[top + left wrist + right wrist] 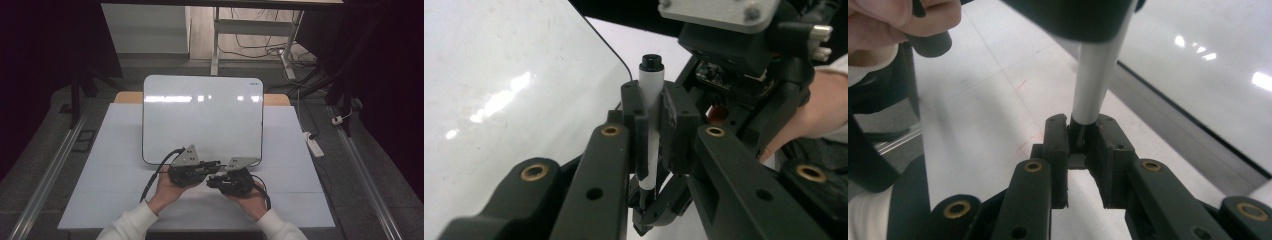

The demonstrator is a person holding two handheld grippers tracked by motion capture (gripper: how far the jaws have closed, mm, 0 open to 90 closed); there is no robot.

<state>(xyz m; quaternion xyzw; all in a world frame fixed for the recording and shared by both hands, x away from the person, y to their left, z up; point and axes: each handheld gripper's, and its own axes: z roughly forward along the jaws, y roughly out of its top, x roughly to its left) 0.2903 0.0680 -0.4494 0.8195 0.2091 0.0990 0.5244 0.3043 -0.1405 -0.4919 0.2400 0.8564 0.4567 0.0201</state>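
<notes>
Now you hold one marker (651,107) with two grippers. Your left gripper (653,127) squeezes its white body, your right gripper (1083,145) pinches its dark end, near one whiteboard (202,117) on the table (115,175).

A glossy white rounded-corner whiteboard (202,117) lies at the centre of a pale sheet-covered table (100,190), towards its far edge. Just beyond the board's near edge, the left gripper (212,164) and right gripper (213,180) meet, both clamped on one white black-capped marker pen (651,107) between them.
</notes>
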